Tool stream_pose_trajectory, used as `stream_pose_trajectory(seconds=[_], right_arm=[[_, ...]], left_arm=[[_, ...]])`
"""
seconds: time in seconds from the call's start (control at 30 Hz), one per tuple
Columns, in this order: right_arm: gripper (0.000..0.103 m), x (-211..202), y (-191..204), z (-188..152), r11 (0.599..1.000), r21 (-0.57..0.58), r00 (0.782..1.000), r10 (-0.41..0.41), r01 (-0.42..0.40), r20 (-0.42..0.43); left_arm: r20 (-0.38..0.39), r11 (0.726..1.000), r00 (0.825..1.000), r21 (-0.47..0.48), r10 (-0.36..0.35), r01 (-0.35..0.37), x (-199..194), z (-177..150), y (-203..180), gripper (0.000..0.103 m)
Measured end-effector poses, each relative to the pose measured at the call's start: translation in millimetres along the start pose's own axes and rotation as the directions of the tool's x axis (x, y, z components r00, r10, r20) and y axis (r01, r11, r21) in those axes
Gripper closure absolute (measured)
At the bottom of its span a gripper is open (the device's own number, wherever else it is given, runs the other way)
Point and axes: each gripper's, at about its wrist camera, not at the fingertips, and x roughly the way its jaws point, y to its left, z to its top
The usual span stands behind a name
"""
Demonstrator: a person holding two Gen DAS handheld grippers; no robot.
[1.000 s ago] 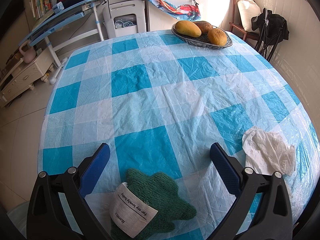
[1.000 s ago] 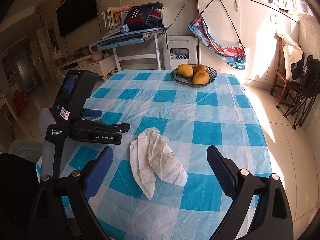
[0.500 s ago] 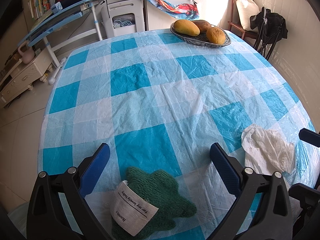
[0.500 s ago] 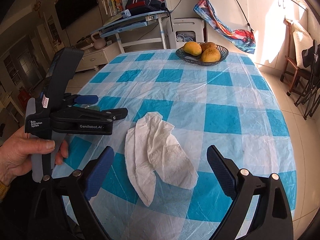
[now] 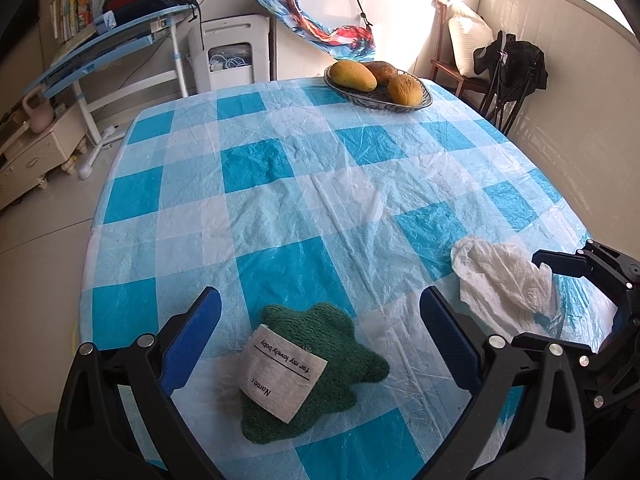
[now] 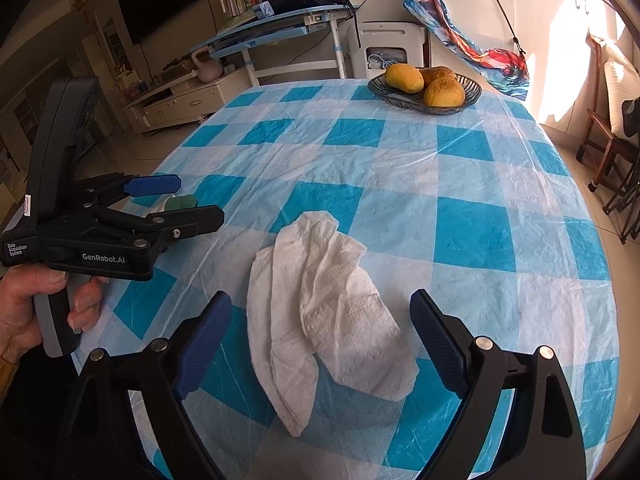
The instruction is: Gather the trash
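A crumpled white tissue (image 6: 320, 300) lies on the blue-and-white checked tablecloth (image 6: 400, 168) near the front edge. My right gripper (image 6: 320, 304) hangs just over it, jaws wide and closing, the tissue between them but not pressed by the pads. In the left wrist view the tissue (image 5: 504, 280) lies at the right, with the right gripper (image 5: 560, 300) around its far side. My left gripper (image 5: 318, 300) is open above a green knitted toy (image 5: 316, 356) with a white label. From the right, the left gripper (image 6: 198, 200) is held by a hand (image 6: 32, 304).
A dark bowl of mangoes (image 5: 378, 88) stands at the table's far end, also seen as the bowl (image 6: 424, 88). The table's near edge runs just under both grippers. A wooden chair (image 6: 608, 128) stands to the right, a blue desk (image 6: 280, 28) behind.
The right gripper has sunk closer to the tissue and come into the left wrist view at the right; its jaws have narrowed slightly. The left gripper has shifted a little over the green toy.
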Motion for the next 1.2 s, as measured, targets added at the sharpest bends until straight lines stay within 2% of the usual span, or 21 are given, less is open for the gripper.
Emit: stream_pose_trajectory(seconds=[0.17,0.43,0.57,0.73,0.87,1.03,1.1,1.13,1.2], right_arm=[[0.023,2.0,5.5,-1.8,0.999,-0.037,1.0,-0.024,0.023,-0.009],[0.025,2.0,5.1,-1.9,0.999,-0.043,0.999,-0.034,0.034,-0.008],[0.025,2.3,5.5,-1.8,0.998,-0.045,0.999,-0.037,0.036,-0.008],[0.025,3.0,6.4,-1.7,0.998,-0.054,0.999,-0.046,0.046,-0.009],[0.027,3.2,6.0,-1.7,0.997,-0.055,0.999,-0.05,0.05,-0.008],[0.04,2.1,5.3,-2.0,0.996,-0.056,0.998,-0.063,0.063,0.0],[0.052,1.6,4.9,-1.6,0.996,-0.061,0.997,-0.072,0.072,0.003],[0.054,1.5,5.0,-1.6,0.995,-0.062,0.997,-0.075,0.076,0.004],[0.066,1.2,3.9,-1.4,0.995,-0.061,0.997,-0.078,0.078,0.006]], left_arm=[[-0.023,0.998,1.0,-0.055,0.007,-0.009,1.6,-0.1,9.6,0.007],[-0.015,0.994,0.994,0.002,0.106,-0.106,-6.3,-8.9,3.5,0.007],[-0.021,0.993,0.992,0.006,0.121,-0.121,-6.8,-9.2,5.2,0.007],[-0.036,0.988,0.988,0.056,0.147,-0.145,-5.7,-12.2,-1.3,0.007],[-0.053,0.988,0.988,0.071,0.142,-0.138,-5.1,-14.9,-2.8,0.007],[-0.086,0.994,0.992,0.057,0.094,-0.089,-1.5,-17.5,-1.6,0.009],[-0.082,0.996,0.994,0.054,0.076,-0.072,-1.8,-18.2,-2.4,0.016],[-0.076,0.996,0.994,0.058,0.072,-0.068,-2.4,-18.7,-3.0,0.018],[-0.056,0.996,0.996,0.064,0.071,-0.067,-5.1,-18.4,-5.0,0.036]])
